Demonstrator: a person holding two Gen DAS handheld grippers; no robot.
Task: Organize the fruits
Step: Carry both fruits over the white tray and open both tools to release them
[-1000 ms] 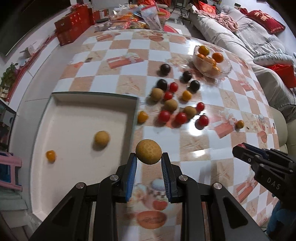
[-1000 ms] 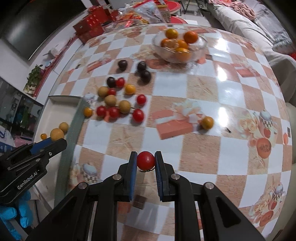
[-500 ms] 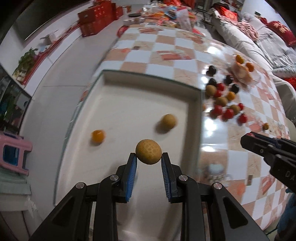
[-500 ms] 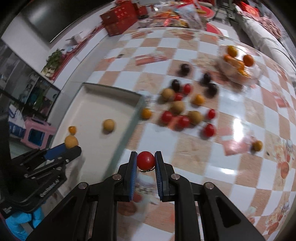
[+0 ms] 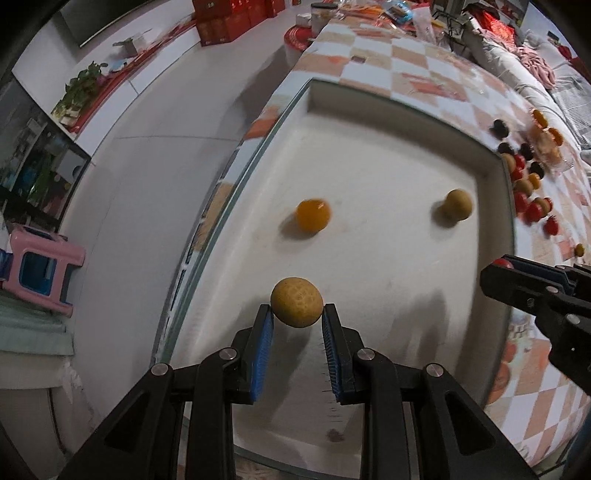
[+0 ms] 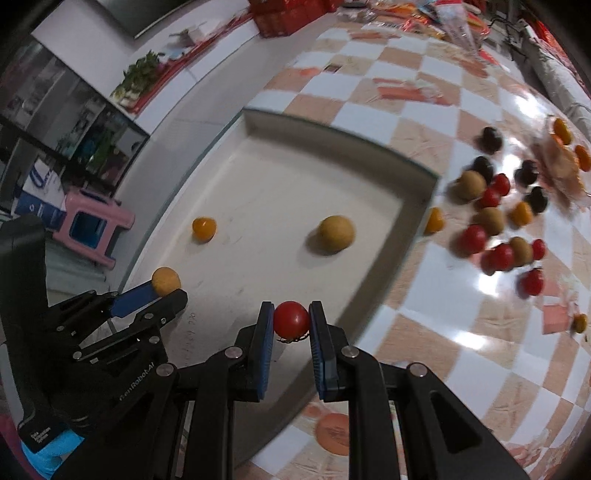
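Gripping tan fruit (image 5: 296,307) btwn left tool (image 5: 297,318) tips, over tray (image 5: 369,155)

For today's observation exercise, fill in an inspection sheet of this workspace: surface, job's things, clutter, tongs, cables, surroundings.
Surface: checkered table, glossy, with glare.
Job's things: white tray holding an orange fruit and a tan fruit; loose pile of fruit on the table beside the tray; glass bowl with orange fruit, blurred.
Clutter: packets at the table's far end.
Tongs: left tongs shut on a tan ball fruit over the tray; right tongs shut on a tomato over the tray's near edge.
Cables: nothing seen.
Surroundings: pink stool, red boxes, potted plant, sofa.
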